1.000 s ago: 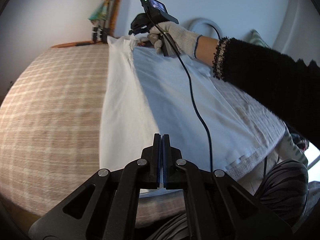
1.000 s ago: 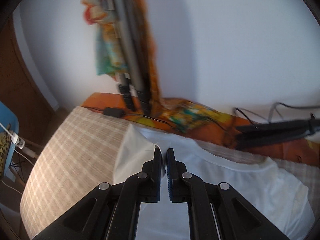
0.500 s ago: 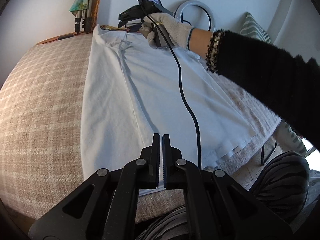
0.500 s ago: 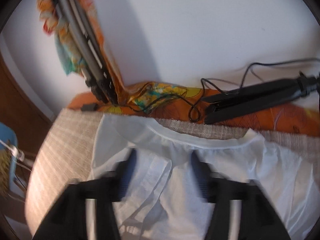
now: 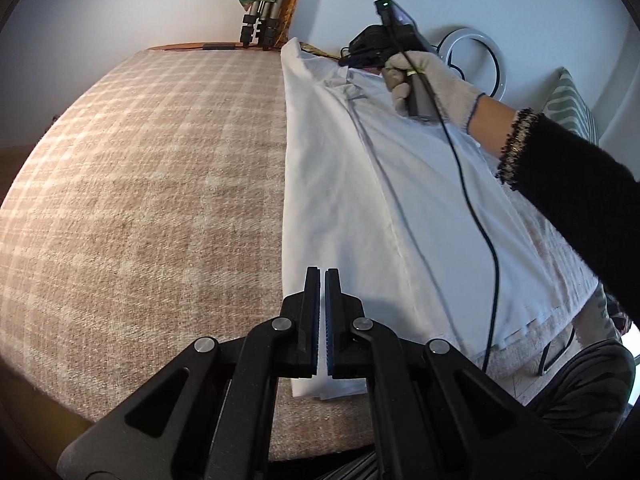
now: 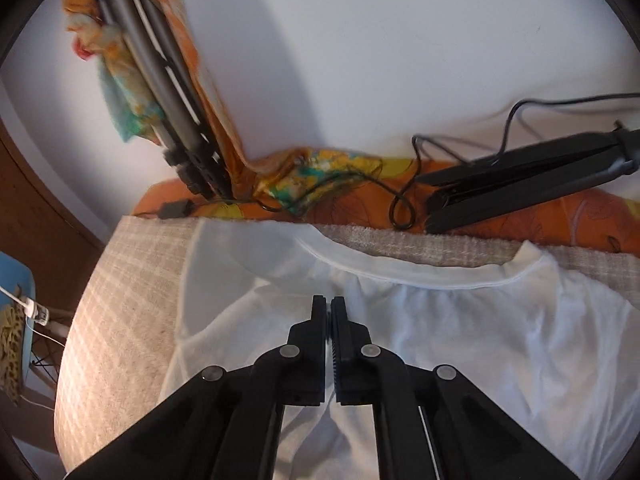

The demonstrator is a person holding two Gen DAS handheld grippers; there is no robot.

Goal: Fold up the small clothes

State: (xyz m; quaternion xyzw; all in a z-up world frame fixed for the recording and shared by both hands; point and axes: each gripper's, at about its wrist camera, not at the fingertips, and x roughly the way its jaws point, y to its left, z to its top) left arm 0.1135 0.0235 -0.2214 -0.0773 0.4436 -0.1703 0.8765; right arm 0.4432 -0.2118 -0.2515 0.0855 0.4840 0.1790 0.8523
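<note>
White shirt [image 5: 360, 184] on beige-and-cream plaid blanket [image 5: 152, 184]; orange floral cloth [image 6: 500, 216] behind.

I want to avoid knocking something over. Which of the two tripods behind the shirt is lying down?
The black tripod on the right lies flat on the orange cloth. The grey tripod leans upright against the wall.

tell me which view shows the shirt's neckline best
The right wrist view: the neckline curves right across the frame, just beyond the shut right gripper. In the left wrist view the shirt runs lengthwise and its neck end is far off, mostly behind the gloved hand.
</note>
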